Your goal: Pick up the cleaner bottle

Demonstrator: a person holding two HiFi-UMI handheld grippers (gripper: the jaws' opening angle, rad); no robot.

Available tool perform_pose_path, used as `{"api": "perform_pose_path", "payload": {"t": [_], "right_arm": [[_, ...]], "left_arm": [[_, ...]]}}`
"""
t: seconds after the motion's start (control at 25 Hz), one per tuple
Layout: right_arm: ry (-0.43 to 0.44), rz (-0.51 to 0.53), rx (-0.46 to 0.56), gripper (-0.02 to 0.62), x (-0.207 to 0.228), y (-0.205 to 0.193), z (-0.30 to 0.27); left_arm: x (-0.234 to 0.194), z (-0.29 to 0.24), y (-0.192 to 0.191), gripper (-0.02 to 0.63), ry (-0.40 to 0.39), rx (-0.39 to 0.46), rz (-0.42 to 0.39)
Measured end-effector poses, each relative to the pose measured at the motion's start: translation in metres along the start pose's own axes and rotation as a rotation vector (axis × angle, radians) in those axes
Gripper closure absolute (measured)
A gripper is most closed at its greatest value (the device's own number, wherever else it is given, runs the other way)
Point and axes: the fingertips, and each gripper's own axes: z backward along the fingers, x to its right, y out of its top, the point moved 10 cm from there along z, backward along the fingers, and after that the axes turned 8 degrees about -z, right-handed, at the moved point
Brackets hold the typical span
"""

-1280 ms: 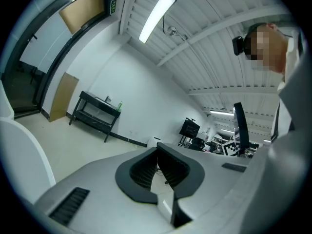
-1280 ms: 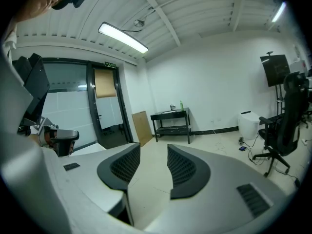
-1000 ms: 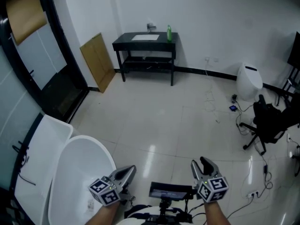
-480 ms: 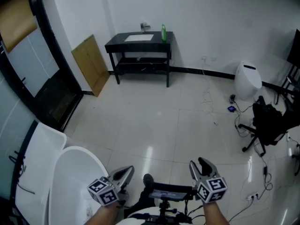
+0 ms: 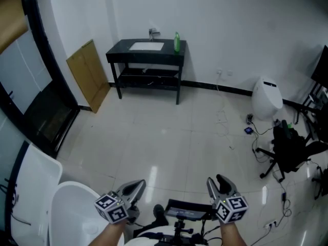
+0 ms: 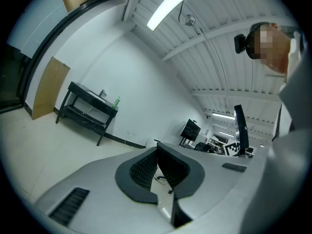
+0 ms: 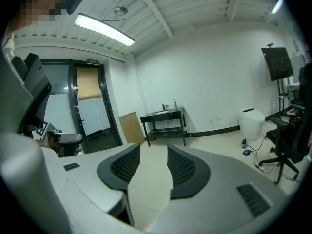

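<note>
The slim green cleaner bottle (image 5: 177, 41) stands upright at the back right corner of the black counter (image 5: 118, 52), against the white wall at the far end of the room. It shows as a small green shape in the left gripper view (image 6: 117, 102) and in the right gripper view (image 7: 174, 105). Beside it on the counter top lies a white rectangular sink basin (image 5: 146, 46) with a metal tap (image 5: 152, 33) behind it. A lower shelf (image 5: 146, 74) runs under the top.

A brown flat board (image 5: 88, 75) leans on the wall just to the left of the counter. A pale glossy tiled floor (image 5: 169, 137) lies between the counter and the person. To the right, a white rounded toilet-like unit (image 5: 266, 98) sits against the wall. Nearer, there is a black office chair (image 5: 288, 146) among loose cables.

Both tools are at the bottom edge of the head view, well apart from the bottle. The left hand-held gripper (image 5: 135, 187) is clenched, its dark ribbed pads meeting at the tips with nothing between them. The right hand-held gripper (image 5: 220, 182) is released, with a clear gap between its pads and only floor showing through.
</note>
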Motion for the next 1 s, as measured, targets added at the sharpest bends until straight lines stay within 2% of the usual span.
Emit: {"api": "perform_pose_path", "payload": {"t": [0.28, 0.48, 0.8, 1.0], "right_arm": [[-0.009, -0.001, 0.013, 0.42, -0.017, 0.026, -0.072], [-0.004, 0.006, 0.002, 0.42, -0.017, 0.044, -0.112], [0.078, 0.017, -0.027, 0.42, 0.017, 0.069, -0.198], [0.143, 0.032, -0.044, 0.42, 0.034, 0.103, -0.263]], "left_arm": [[-0.074, -0.024, 0.03, 0.612, -0.009, -0.001, 0.007], [-0.103, -0.039, 0.043, 0.613, -0.01, 0.004, 0.015], [-0.14, -0.076, 0.054, 0.612, 0.079, 0.023, 0.029], [-0.172, -0.11, 0.076, 0.612, 0.154, 0.04, 0.025]]}}
